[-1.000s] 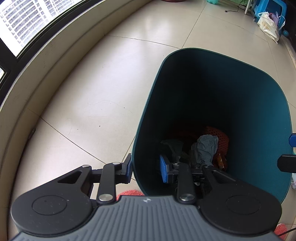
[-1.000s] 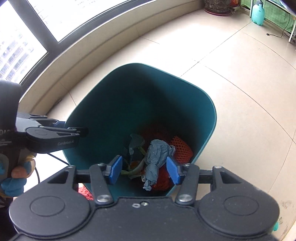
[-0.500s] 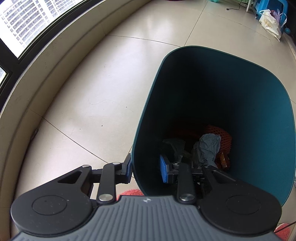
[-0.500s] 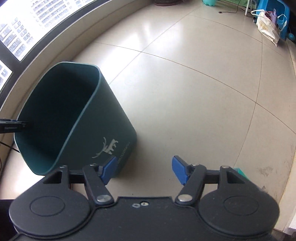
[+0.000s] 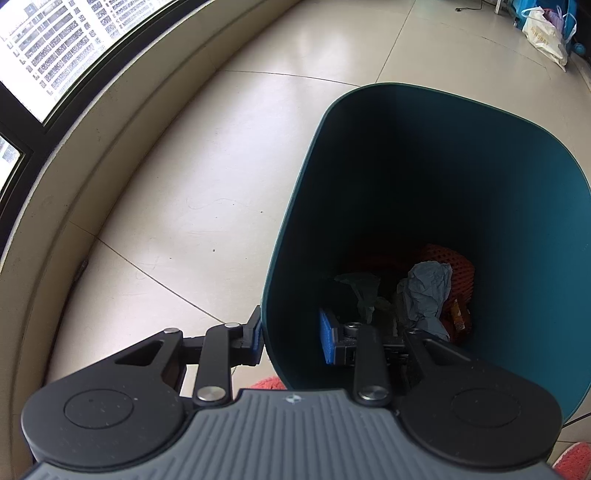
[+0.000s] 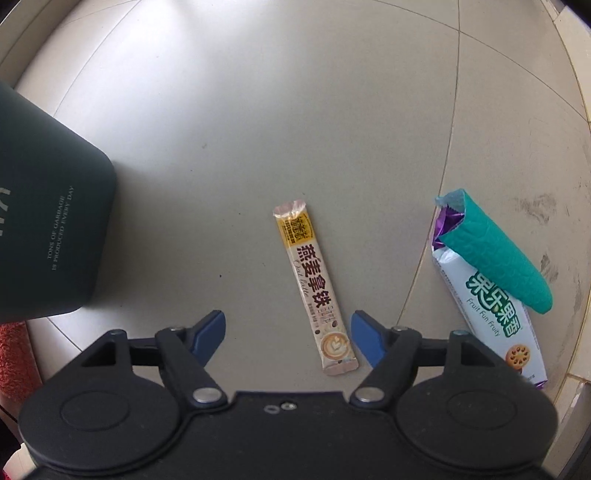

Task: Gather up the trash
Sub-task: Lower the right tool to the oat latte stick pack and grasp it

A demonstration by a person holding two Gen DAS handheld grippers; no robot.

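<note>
One teal trash bin stands on the tiled floor, and the left gripper is clamped on its near rim: one blue finger pad sits outside the wall, the other inside. In the bottom of the bin lie a crumpled grey-blue paper, an orange mesh net behind it and a darker grey scrap to its left; more may lie beneath, but the shadow hides it.

From the right wrist view, three pieces of trash are on the floor. One coffee stick sachet lies lengthwise just ahead of the right gripper, whose fingers are spread wide and empty, the sachet's near end between the tips. Further right, one white biscuit wrapper lies across a tile joint, with one teal wrapper resting on top of it. The bin's dark outer wall fills the left of this view, well apart from the sachet.

The floor is pale glossy tile with thin joints. A curved low sill under a dark-framed window runs along the left, and a white plastic bag sits at the far right corner.
</note>
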